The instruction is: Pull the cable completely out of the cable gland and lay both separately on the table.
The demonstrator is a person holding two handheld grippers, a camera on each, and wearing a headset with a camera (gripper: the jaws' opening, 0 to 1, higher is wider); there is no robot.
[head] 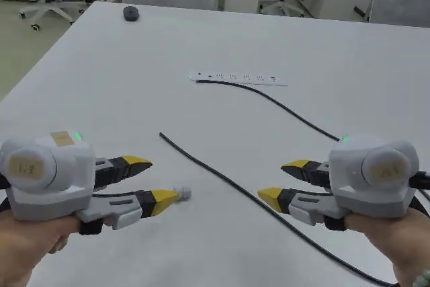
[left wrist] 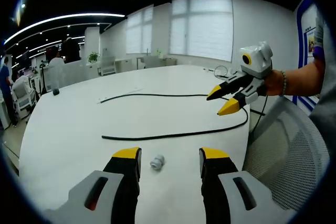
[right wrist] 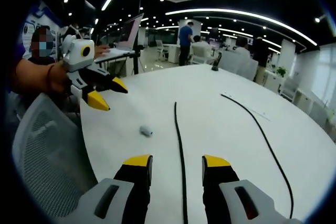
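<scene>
White table (head: 134, 65): thin black cable (head: 222, 176), small grey plastic gland (head: 183, 194) lie apart; your left gripper (head: 158, 179), right gripper (head: 277, 179) gape empty, so lift clear, nudge neither

One cable (head: 222, 176), one gland (head: 183, 194) (one mouse (head: 130, 12))

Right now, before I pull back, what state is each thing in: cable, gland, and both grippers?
Cable: fully out of the gland, lying loose on the table.
Cable gland: lying on its own, apart from the cable.
Left gripper: open, holding nothing, gland just ahead of it.
Right gripper: open, holding nothing, over the cable.
</scene>
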